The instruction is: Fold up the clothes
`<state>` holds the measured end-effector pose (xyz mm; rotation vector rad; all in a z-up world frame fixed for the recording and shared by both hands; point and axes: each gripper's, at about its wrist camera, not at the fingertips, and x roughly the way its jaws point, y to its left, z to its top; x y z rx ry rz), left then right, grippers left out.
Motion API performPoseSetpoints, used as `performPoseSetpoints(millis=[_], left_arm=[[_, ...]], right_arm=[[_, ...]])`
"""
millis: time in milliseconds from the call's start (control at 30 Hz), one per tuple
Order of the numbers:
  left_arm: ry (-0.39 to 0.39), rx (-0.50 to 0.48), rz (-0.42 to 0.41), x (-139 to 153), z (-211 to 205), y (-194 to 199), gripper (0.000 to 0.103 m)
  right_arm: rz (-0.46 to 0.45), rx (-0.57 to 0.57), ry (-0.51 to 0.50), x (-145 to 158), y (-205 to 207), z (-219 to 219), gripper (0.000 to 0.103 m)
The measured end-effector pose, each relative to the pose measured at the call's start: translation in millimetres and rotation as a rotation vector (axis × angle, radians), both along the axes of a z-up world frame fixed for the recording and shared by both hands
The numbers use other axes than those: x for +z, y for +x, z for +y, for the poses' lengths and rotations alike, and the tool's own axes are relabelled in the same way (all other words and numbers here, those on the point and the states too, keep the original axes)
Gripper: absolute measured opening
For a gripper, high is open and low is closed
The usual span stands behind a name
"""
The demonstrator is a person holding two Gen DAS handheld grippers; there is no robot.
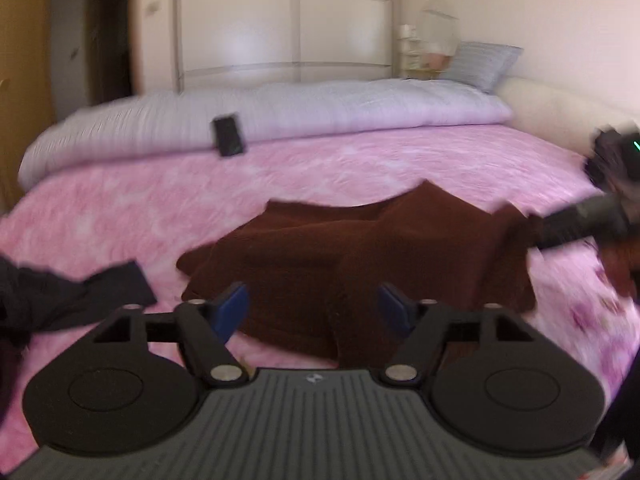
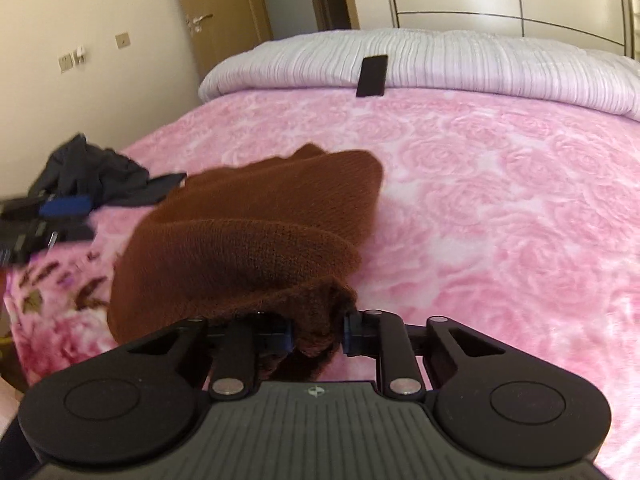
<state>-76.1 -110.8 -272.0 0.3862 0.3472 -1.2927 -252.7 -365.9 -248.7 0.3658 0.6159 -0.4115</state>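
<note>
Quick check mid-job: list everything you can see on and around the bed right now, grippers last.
brown knit garment: one, rust brown, middle of the blanket, one edge bunched in the right gripper
dark garment: one, black or navy, crumpled near the blanket's left edge
pink blanket: one, pink rose pattern, covering the bed
duvet: one, pale lilac, folded along the far side
black flat object: one, lying against the duvet
pillow: one, grey-blue, far right corner
wardrobe: one, cream, behind the bed
door: one, wooden, far left
left gripper: open, above the garment's near edge
right gripper: closed on the garment's edge
</note>
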Motion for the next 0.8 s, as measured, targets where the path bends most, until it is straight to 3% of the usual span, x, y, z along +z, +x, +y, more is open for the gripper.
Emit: performPoseSetpoints(millis=[67,200,267,300,367,433,467,533,667,700,800], left_arm=[[0.004,-0.091,-0.082,-2.6,8.5,-28.1,0.081],[0.065,-0.262,-0.321,-24.4,3.4,-91.4,0.080],[0.096,-0.283,-0.441,-39.7,-13.9,-113.5,0.077],[0.110,-0.285,-0.499,-47.3,-23.4,-123.5,0.074],[0.119,-0.257,-0.568,-53.9,-43.2,-131.6,0.044],[0.117,-0.218,-0.579,-51.5,-58.8,-128.0,0.025],[0.116,-0.204,-0.567,-47.3,-63.0,-123.1,0.009],[0.095,-0.197,-0.528,-31.7,-64.2,-110.3,0.008],[-0.028,-0.163,-0.390,38.1,-51.2,-70.8,0.007],[-0.060,-0.153,-0.382,57.1,-47.3,-63.2,0.007],[-0.153,-0.128,-0.462,116.6,-34.5,-54.2,0.007]], right_arm=[[-0.020,-0.020,0.013,12.5,-5.3,-2.3,0.018],[-0.064,-0.037,0.029,39.2,-16.1,-6.8,0.017],[-0.083,-0.039,0.036,51.4,-19.8,-8.2,0.016],[-0.088,-0.038,0.032,57.2,-21.4,-7.9,0.015],[-0.085,-0.032,-0.004,67.9,-24.3,-4.3,0.015],[-0.068,-0.027,-0.052,76.3,-27.3,0.5,0.015],[-0.056,-0.026,-0.073,78.1,-28.8,1.8,0.015],[-0.041,-0.030,-0.090,76.9,-31.4,0.1,0.014],[-0.053,-0.024,-0.106,80.3,-34.8,2.3,0.013],[-0.059,-0.015,-0.119,84.4,-34.9,5.5,0.013],[-0.094,0.026,-0.196,111.0,-35.0,24.2,0.012]])
